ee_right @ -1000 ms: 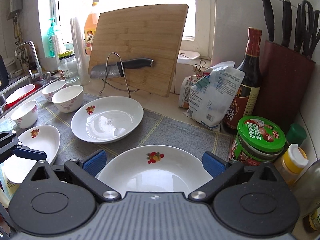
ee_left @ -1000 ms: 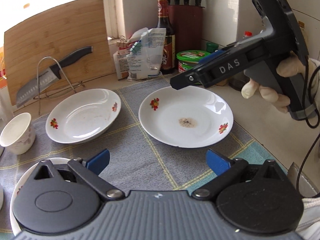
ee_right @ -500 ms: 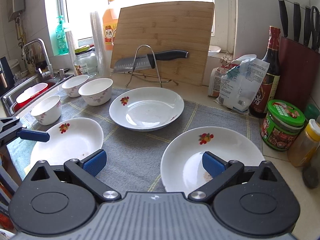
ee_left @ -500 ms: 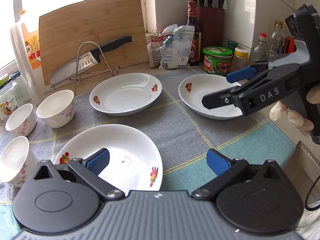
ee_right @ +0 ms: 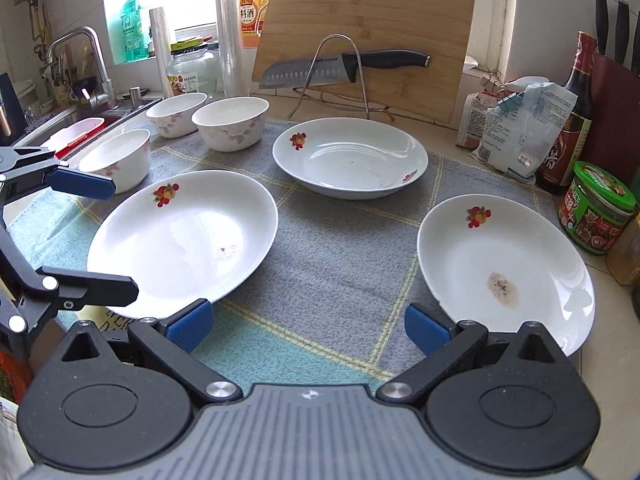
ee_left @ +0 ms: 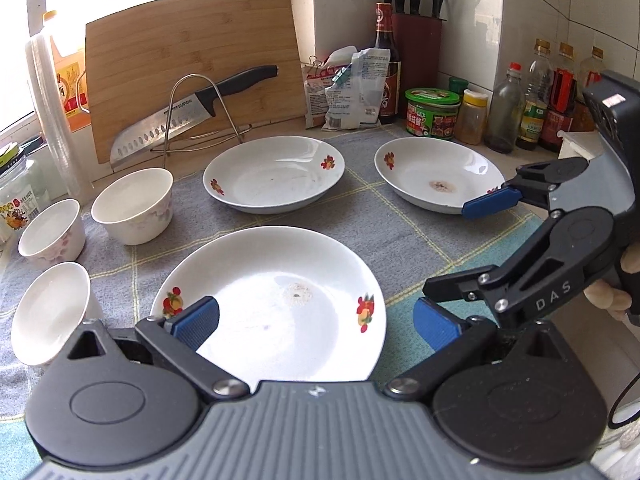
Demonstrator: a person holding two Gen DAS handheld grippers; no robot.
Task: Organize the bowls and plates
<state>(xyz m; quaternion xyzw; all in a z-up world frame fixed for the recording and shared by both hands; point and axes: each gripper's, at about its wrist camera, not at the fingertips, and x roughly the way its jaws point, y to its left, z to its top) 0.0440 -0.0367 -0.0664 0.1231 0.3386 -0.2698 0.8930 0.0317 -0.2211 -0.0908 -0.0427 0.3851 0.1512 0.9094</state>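
White plates [ee_left: 276,296] and bowls [ee_left: 134,210] sit spread out on the grey mat [ee_right: 340,248]; left gripper [ee_left: 316,326] and right gripper [ee_right: 308,326] both empty, jaws wide, nearest plate at 12 o'clock.

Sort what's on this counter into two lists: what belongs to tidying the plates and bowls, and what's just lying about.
Belongs to the job:
- near plate
- middle plate
- stained plate
- three bowls
- left gripper and right gripper, both open and empty

Just lying about:
- knife on its wire stand
- cutting board
- green-lidded jar
- sauce bottle
- knife block
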